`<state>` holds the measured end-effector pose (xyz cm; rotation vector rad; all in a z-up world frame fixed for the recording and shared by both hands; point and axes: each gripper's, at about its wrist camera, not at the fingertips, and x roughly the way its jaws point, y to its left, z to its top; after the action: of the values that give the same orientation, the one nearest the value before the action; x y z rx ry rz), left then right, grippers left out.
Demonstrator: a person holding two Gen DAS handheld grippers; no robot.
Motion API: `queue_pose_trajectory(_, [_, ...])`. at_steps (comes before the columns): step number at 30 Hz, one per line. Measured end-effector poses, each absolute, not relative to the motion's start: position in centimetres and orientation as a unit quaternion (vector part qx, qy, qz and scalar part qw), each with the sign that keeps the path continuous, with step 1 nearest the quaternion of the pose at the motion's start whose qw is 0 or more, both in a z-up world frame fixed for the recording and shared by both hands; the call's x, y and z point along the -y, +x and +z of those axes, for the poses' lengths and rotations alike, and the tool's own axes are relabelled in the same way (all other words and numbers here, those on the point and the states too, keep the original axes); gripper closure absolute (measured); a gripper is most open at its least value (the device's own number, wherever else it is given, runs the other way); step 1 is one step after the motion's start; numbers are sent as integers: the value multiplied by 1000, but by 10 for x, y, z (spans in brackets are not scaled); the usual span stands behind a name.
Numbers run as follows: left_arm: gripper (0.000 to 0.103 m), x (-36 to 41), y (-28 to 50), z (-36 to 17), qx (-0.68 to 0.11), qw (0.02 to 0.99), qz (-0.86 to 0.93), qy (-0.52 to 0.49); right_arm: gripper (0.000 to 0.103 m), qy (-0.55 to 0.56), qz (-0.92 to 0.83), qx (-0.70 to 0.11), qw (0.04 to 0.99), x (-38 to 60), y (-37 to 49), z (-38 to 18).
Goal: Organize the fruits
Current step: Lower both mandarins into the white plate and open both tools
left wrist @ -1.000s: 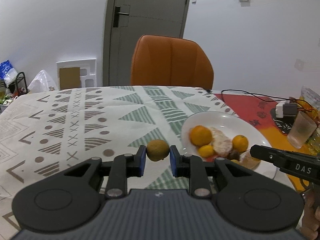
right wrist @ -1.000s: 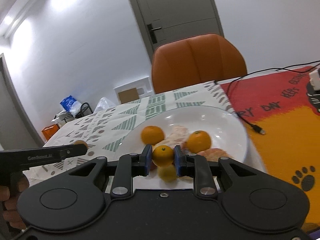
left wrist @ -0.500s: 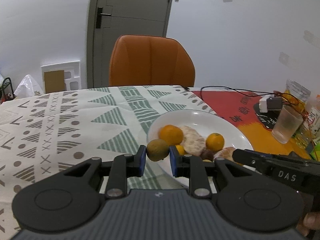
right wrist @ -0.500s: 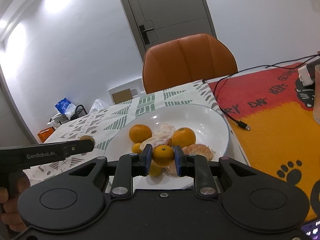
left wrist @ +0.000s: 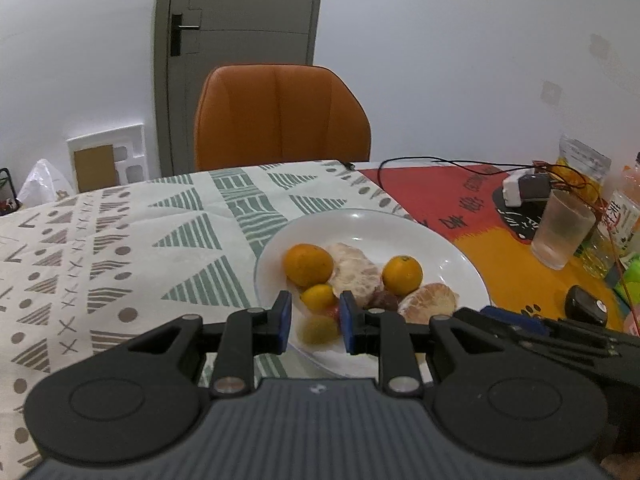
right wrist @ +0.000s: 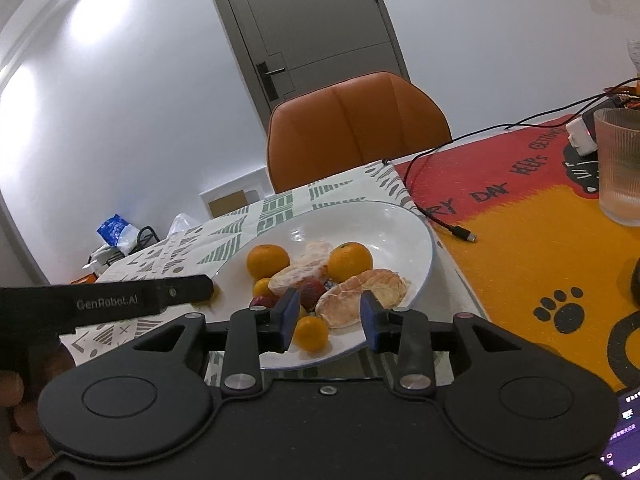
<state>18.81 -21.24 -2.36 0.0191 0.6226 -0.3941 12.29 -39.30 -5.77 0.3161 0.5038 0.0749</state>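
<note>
The white plate serves as the anchor here, sitting where the patterned tablecloth meets the red and orange mat. The left gripper hovers over the plate's near rim with its blue-padded fingers apart; a blurred, dull yellow-green fruit lies between them, and the blur leaves it unclear whether it touches either pad or simply rests on the plate. The right gripper also hangs over the plate's near rim, its fingers spread wide, with a small orange kumquat lying on the plate close beside the left pad and apart from the right one. In the plate's middle sit two whole mandarins with a peeled citrus between them, and a second peeled citrus lies nearer the rim toward the mat. A red fruit and a smaller dark red one sit just in front of the peeled pieces, and another kumquat rests beside the left mandarin. Beyond the plate, across the table, stands an orange chair before a grey door. On the mat well to the plate's far right side stands a ribbed glass tumbler, and a black cable runs from the plate's far edge across the mat.
</note>
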Motion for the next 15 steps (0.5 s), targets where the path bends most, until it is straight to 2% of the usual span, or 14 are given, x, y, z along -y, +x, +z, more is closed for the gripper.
queue_pose_trajectory(15, [75,183,172,-18,-305,939,-157,14,67,154,58,-245,956,381,120,-56])
